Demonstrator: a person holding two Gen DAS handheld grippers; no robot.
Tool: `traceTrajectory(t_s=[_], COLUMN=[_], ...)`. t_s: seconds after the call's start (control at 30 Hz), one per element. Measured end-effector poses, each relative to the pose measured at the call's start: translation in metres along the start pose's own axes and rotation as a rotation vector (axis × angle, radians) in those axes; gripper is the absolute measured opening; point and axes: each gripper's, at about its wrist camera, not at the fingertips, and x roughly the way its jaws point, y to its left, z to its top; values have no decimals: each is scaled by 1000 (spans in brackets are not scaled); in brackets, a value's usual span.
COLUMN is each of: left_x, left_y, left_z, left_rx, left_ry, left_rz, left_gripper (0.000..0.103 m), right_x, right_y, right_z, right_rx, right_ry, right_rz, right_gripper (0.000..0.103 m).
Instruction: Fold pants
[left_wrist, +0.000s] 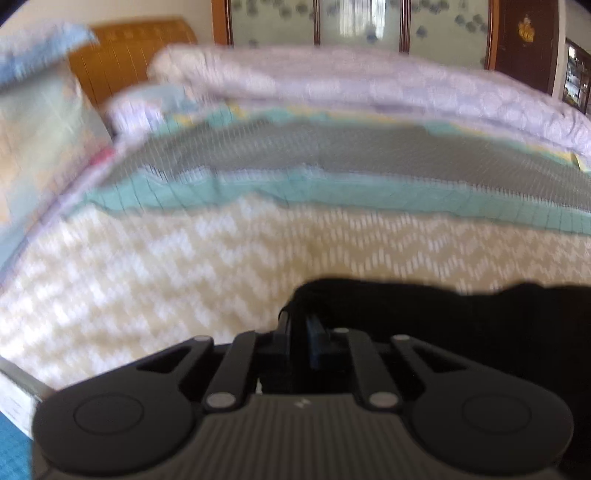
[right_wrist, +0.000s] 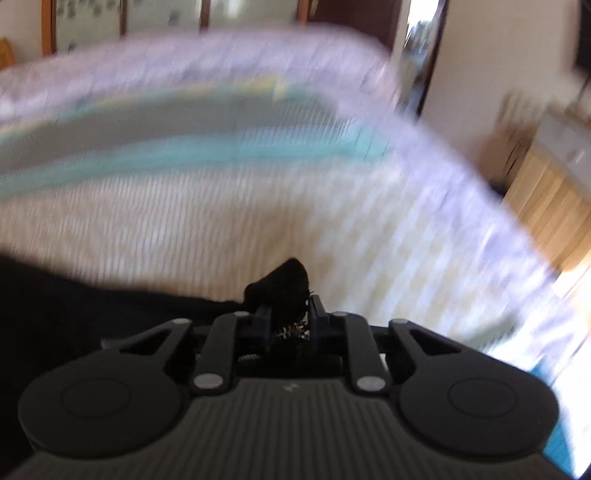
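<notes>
The black pants (left_wrist: 461, 321) hang as a dark sheet to the right in the left wrist view. My left gripper (left_wrist: 301, 321) is shut on one corner of them, above the bed. In the right wrist view the pants (right_wrist: 92, 314) stretch away to the left, and a small tuft of black cloth sticks up between the fingers. My right gripper (right_wrist: 288, 306) is shut on that corner. Both views are blurred by motion.
Below lies a bed with a cream zigzag cover (left_wrist: 184, 266). Beyond it are teal and grey blankets (left_wrist: 332, 155) and a folded lilac quilt (left_wrist: 351, 81). A wooden headboard (left_wrist: 122, 55) and a pillow (left_wrist: 37, 110) stand at left. A wooden cabinet (right_wrist: 546, 192) is right of the bed.
</notes>
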Motion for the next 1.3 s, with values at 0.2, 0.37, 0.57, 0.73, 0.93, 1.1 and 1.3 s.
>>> traceTrajectory(t_s=[0.2,0.37,0.57,0.73,0.93,1.1,1.3], left_x=[-10,41,37,-22,-87,-113,-114], left_y=[16,-1,5,42,96,117,107], left_z=[38,39,23,5,-57,-119,-156], left_rx=[-179,-207,-133,-134,-320,-506,-623], left_ry=[-127,-58,50,23,75,153,218], left_rz=[20,152,125,62,-76,-169,-305], left_gripper=[8,17,52,62,79,80,81], right_x=[11,87,65,-2,-90,-120,-127], right_y=[-13,-1,-3,-42,-83,-102,-131], right_z=[78,80,43,9,-73,-138,-186], right_rx=[98,182,130,282,498,578,807], right_ry=[-232,-55,-34,-77,-124,-79,-74], right_rz=[-120,-163,-65,45,78,82,66], right_gripper=[23,62,63,63,63,63,56])
